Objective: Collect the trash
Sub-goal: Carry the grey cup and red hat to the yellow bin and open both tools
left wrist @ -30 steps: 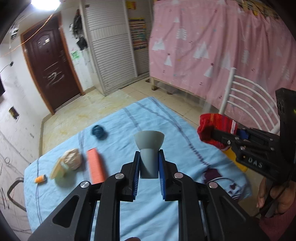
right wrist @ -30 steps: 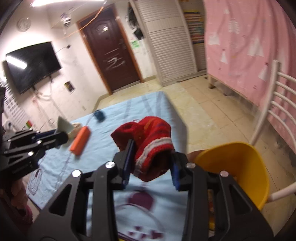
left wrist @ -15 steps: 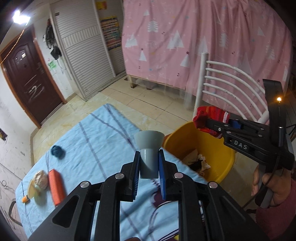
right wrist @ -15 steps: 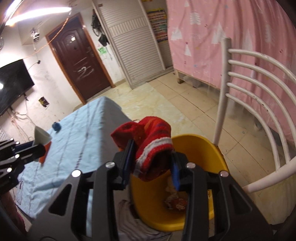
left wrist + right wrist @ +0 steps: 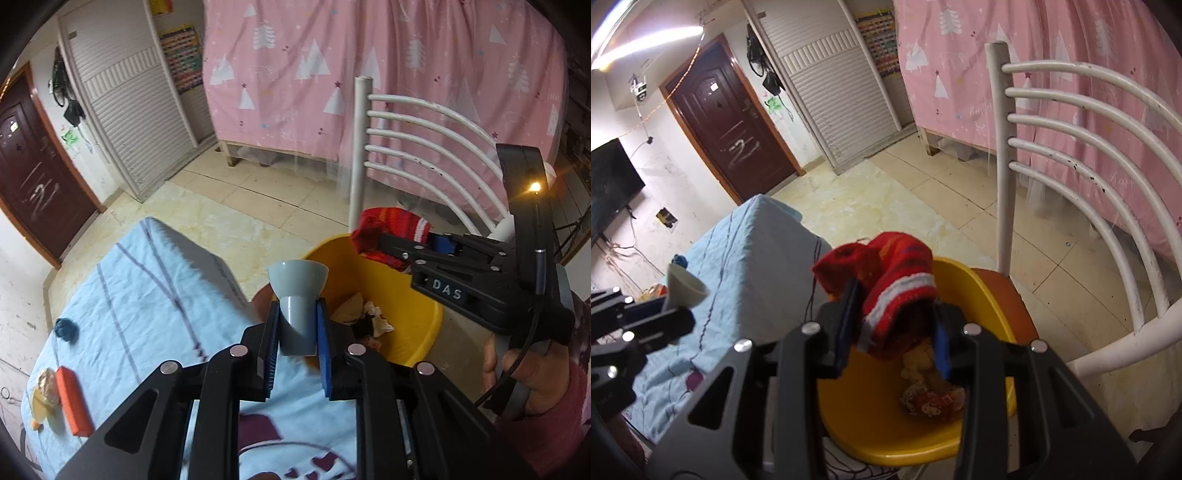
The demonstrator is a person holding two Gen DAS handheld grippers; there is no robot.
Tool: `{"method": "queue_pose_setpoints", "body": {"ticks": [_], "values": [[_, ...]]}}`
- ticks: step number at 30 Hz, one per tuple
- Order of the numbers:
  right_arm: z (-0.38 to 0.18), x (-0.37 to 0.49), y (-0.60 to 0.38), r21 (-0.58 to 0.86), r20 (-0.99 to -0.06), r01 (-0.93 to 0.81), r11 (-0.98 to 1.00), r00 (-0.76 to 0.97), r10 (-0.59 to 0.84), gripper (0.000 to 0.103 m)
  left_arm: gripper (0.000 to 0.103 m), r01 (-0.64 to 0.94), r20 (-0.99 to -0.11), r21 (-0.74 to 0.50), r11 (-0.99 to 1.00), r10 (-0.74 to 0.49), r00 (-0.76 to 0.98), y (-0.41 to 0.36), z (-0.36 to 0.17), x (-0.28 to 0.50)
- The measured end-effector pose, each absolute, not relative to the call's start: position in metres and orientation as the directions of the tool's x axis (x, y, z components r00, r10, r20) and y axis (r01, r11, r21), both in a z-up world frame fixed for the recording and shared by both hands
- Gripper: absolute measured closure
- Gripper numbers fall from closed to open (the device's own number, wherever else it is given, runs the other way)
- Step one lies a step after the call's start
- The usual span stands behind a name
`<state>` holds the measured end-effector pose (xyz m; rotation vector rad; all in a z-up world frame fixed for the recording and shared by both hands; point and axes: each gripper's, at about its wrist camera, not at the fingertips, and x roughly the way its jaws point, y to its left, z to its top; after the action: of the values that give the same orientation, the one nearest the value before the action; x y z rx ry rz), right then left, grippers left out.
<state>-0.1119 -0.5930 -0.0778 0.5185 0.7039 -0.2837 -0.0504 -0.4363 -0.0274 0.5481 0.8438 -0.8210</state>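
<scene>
My left gripper (image 5: 297, 325) is shut on a grey funnel-shaped cup (image 5: 298, 291), held at the near rim of a yellow bin (image 5: 424, 317) that holds crumpled paper. My right gripper (image 5: 892, 328) is shut on a red knitted sock (image 5: 890, 284) with a white band, held over the yellow bin (image 5: 964, 280). The sock (image 5: 391, 225) and the right gripper (image 5: 369, 240) also show in the left wrist view, above the bin's far rim. The cup (image 5: 683, 284) shows at the left of the right wrist view.
A table with a light blue cloth (image 5: 147, 295) lies left of the bin. On it are a dark blue ball (image 5: 65, 328), an orange block (image 5: 74, 400) and a crumpled wrapper (image 5: 46, 382). The bin stands on a white chair (image 5: 1071, 155). A pink curtain (image 5: 369, 74) hangs behind.
Both grippers have swung right from over the table to the yellow bin, each still holding its object. The sock now hangs over the bin, and the cup has reached its near rim.
</scene>
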Motion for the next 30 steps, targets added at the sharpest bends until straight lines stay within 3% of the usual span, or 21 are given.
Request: {"method": "queue_pose_setpoints", "body": {"ticks": [2,7,30], "values": [[-0.080,-0.113,-0.596,0.359,-0.683,0.425,0.831,0.727,-0.077,0.065,0.093,0.818,-0.828,0.079,0.571,-0.420,0.373,-0.443,-0.030,-0.048],[-0.083,-0.114,-0.598,0.358,-0.685,0.438,0.825,0.723,-0.087,0.047,0.092,0.826,-0.853,-0.004,0.564,-0.434,0.292,-0.458,-0.040,-0.039],[-0.057,-0.103,-0.566,0.345,-0.667,0.398,0.850,0.741,-0.076,0.046,0.091,0.790,-0.812,-0.031,0.612,-0.476,0.337,-0.405,-0.010,-0.029]]}}
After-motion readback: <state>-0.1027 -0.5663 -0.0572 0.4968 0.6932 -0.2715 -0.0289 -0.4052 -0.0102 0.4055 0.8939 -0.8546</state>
